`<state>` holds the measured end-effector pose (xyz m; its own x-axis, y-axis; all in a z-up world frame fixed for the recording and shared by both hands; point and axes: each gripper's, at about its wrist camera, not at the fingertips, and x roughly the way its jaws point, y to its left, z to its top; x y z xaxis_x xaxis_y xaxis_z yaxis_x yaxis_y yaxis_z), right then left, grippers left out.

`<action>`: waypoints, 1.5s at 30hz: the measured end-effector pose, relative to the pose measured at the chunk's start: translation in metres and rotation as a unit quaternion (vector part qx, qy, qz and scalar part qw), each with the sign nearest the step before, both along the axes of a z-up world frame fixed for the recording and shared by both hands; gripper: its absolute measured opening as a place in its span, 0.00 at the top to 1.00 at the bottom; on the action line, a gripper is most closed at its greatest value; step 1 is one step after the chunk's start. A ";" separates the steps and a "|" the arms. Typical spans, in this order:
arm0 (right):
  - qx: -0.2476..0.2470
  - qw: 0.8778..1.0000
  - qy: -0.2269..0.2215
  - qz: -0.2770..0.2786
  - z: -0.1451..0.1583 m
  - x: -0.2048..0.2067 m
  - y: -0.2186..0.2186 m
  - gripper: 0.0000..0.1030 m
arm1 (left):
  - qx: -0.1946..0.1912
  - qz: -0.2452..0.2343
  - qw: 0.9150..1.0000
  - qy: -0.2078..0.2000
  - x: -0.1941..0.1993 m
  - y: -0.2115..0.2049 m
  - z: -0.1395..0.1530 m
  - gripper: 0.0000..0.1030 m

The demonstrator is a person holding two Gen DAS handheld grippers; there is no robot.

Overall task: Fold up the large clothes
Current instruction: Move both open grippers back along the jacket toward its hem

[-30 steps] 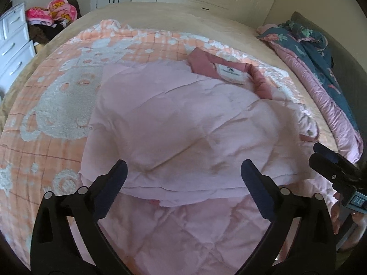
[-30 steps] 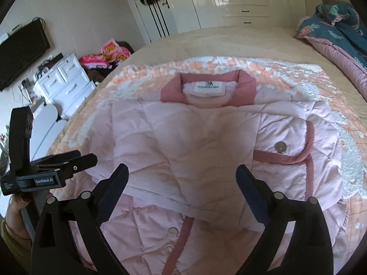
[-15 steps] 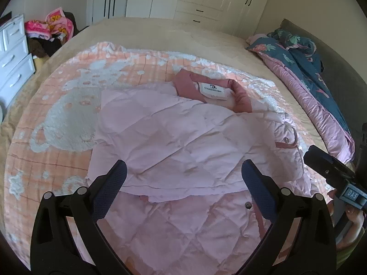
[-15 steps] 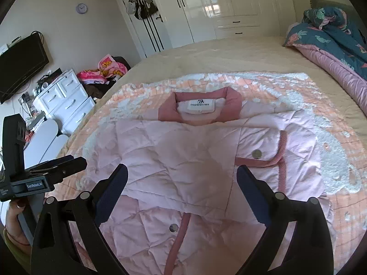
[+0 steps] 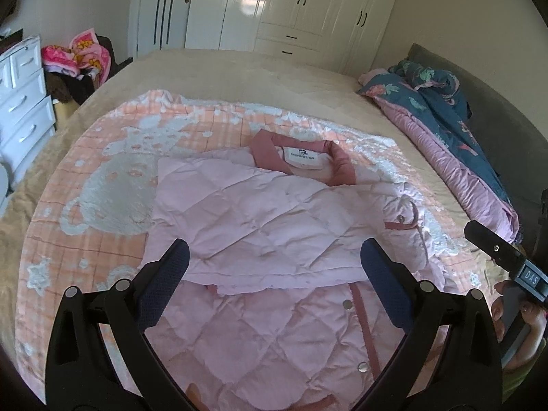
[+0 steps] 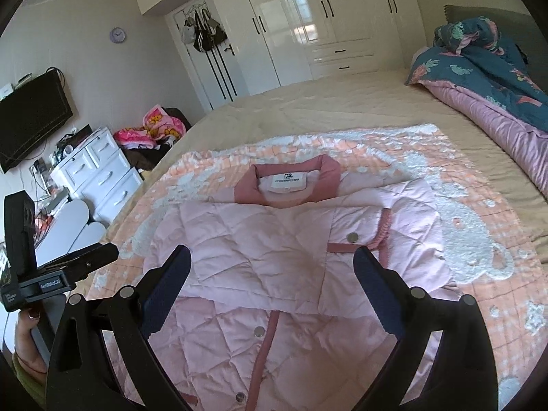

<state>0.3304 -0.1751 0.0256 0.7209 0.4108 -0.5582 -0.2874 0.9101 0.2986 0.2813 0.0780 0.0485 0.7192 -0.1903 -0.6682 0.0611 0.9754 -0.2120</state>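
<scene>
We've got both tongs, left gripper (image 5: 274, 267) and right gripper (image 6: 272, 274), spread wide and holding nothing, hovering over the pink jacket (image 5: 274, 226) on the bed (image 5: 239, 72).

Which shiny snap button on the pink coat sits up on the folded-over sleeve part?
The snap beside the dark pink cuff trim, on the sleeve lying across the pink coat. The other snaps run along the front strip, closer to the camera.
</scene>
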 end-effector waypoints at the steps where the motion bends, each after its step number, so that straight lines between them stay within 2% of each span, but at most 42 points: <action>1: 0.000 1.000 -0.001 -0.001 0.002 -0.003 -0.002 0.08 | -0.002 -0.002 1.000 -0.001 -0.002 0.000 0.001 0.09; 10: 0.001 1.000 -0.014 -0.014 0.014 -0.028 -0.023 0.08 | -0.010 -0.007 1.000 -0.021 -0.029 0.005 0.015 0.09; 22: -0.004 0.999 -0.031 -0.008 0.029 -0.073 -0.042 0.08 | 0.007 -0.002 0.998 -0.060 -0.080 0.005 0.035 0.09; 31: -0.032 0.998 -0.056 -0.002 0.041 -0.108 -0.050 0.04 | 0.006 -0.012 0.997 -0.073 -0.120 -0.009 0.036 0.09; 45: -0.031 0.997 -0.064 0.013 0.044 -0.152 -0.058 0.04 | 0.010 -0.021 0.997 -0.071 -0.166 -0.021 0.030 0.09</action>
